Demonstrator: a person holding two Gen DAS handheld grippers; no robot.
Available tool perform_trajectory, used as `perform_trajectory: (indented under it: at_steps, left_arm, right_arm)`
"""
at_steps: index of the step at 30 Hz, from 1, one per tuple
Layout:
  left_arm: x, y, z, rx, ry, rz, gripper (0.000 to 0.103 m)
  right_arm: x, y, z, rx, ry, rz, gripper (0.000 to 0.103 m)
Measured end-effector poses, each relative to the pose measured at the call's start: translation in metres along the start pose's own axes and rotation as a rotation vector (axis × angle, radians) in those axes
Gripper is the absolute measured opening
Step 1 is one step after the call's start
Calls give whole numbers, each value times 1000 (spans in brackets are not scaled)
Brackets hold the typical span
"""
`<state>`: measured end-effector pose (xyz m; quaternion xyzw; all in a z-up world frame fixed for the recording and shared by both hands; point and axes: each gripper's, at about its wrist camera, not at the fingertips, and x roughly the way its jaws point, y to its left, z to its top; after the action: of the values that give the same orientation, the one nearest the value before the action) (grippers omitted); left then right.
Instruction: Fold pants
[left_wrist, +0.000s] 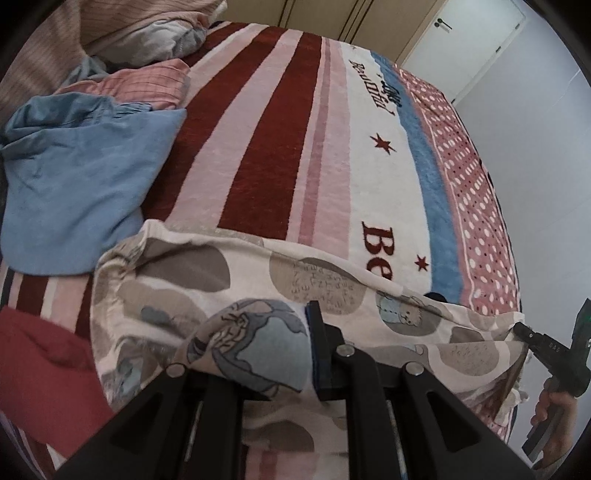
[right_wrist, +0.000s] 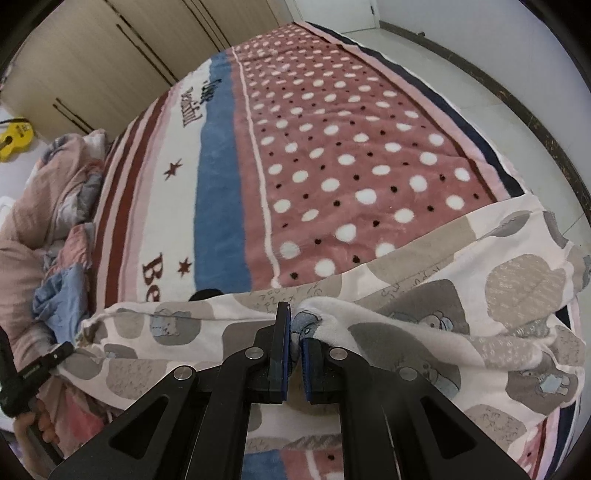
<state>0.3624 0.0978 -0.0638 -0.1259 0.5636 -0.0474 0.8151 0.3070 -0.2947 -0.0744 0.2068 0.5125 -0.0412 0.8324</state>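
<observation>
Cream pants (left_wrist: 229, 273) printed with grey patches and little bears lie across the near part of the bed, stretched sideways between my two grippers. My left gripper (left_wrist: 308, 332) is shut on a bunched fold of the pants; cloth drapes over its left finger and hides it. In the right wrist view the pants (right_wrist: 498, 295) spread to the right, and my right gripper (right_wrist: 293, 328) is shut on a gathered edge of them. The right gripper (left_wrist: 528, 338) also shows at the far right of the left view, held by a hand (left_wrist: 550, 402).
A striped and dotted blanket (left_wrist: 280, 147) covers the bed. A blue garment (left_wrist: 74, 173), a red one (left_wrist: 40, 354) and pink striped bedding (left_wrist: 147, 85) lie at the left. Wardrobe doors (right_wrist: 110, 55) stand behind; floor (right_wrist: 498, 92) runs along the right bed edge.
</observation>
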Motion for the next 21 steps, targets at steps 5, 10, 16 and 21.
perform_trajectory:
  at_steps: [5,10,16,21]
  left_arm:
    - [20,0,9,18,34,4,15]
    - [32,1,11,38,92,-29,63]
    - [28,-3,8,85,104,13,67]
    - [8,7,1,74,96,39,68]
  right_arm:
    - [19,-1,8,11,21,-12,4]
    - [29,4,14,-3,45,-17,11]
    - [32,14,13,-25,73,5,43]
    - [23,22,12,-12,68,41,45]
